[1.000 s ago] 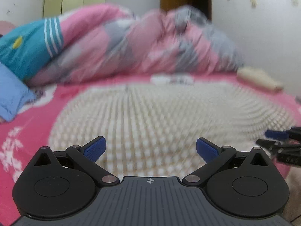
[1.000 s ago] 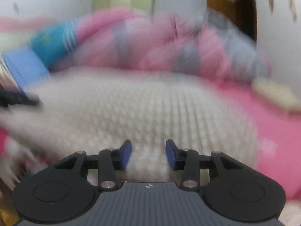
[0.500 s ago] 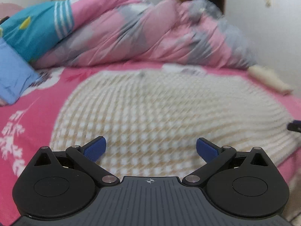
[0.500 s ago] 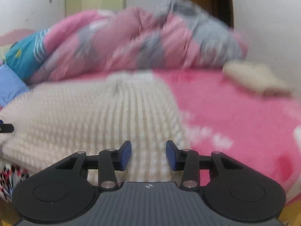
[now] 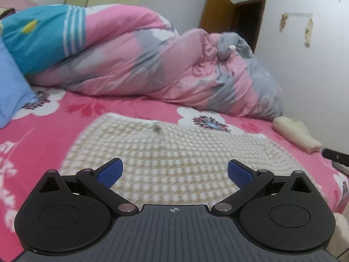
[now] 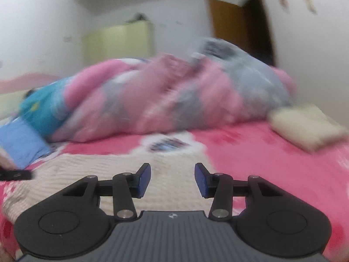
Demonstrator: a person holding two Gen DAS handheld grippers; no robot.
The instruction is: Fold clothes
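A cream knitted garment (image 5: 174,150) lies flat on the pink flowered bed sheet (image 5: 43,131), folded into a rough rectangle. My left gripper (image 5: 173,171) hovers over its near edge, wide open, nothing between the blue pads. In the right wrist view the same cream knit (image 6: 98,168) spreads to the left and under my right gripper (image 6: 172,180), which stands open with a narrower gap and holds nothing. The right gripper's dark tip (image 5: 333,155) shows at the right edge of the left wrist view; the left gripper's tip (image 6: 15,174) shows at the left edge of the right wrist view.
A bunched pink and grey duvet (image 5: 163,65) fills the far side of the bed. A blue pillow (image 5: 11,96) lies at the left. A folded cream cloth (image 5: 296,137) sits by the right wall. A brown door (image 5: 235,19) stands behind.
Both grippers have pulled back and up from the knit; it looks smaller and more pink sheet shows around it. The right view swung right, then partly back. Both stayed open.
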